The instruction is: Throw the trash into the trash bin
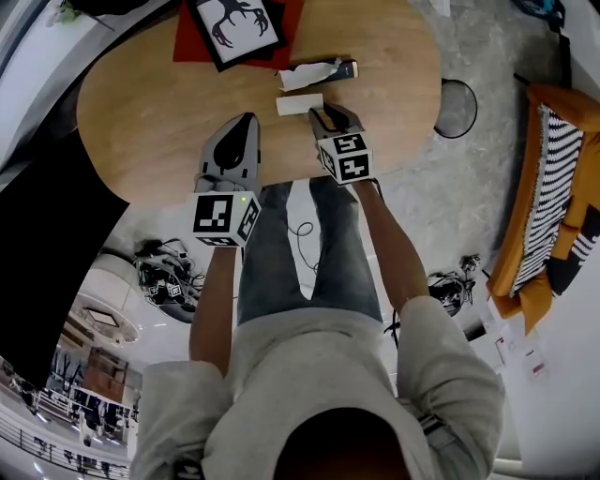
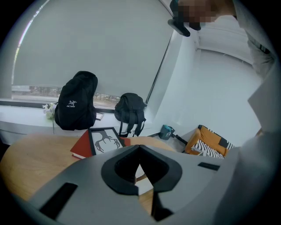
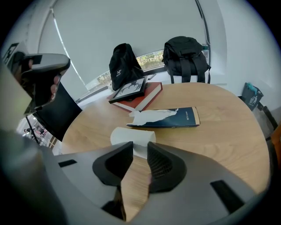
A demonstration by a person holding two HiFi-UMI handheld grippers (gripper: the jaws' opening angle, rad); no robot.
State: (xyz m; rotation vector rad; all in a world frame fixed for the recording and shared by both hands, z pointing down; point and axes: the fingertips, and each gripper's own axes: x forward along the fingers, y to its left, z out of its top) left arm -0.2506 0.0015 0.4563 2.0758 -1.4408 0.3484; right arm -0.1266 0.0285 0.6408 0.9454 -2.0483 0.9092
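Note:
A white roll of paper [image 1: 299, 104] [image 3: 127, 135] lies on the oval wooden table [image 1: 141, 103]. My right gripper [image 1: 320, 114] [image 3: 139, 148] reaches down to its right end, and the narrow gap between its jaws is filled with the roll's near edge: it is shut on it. A crumpled white tissue [image 1: 307, 75] [image 3: 151, 116] rests farther back on a dark blue book [image 3: 186, 117]. My left gripper [image 1: 248, 119] [image 2: 139, 147] hovers over the table left of the roll, shut, with nothing in it.
A red book with a framed deer picture [image 1: 234, 23] [image 3: 129, 93] sits at the table's far side. Two black backpacks [image 3: 184, 59] stand on the sill. On the floor right of the table are a black-rimmed round thing [image 1: 457, 108] and an orange striped seat [image 1: 553, 197].

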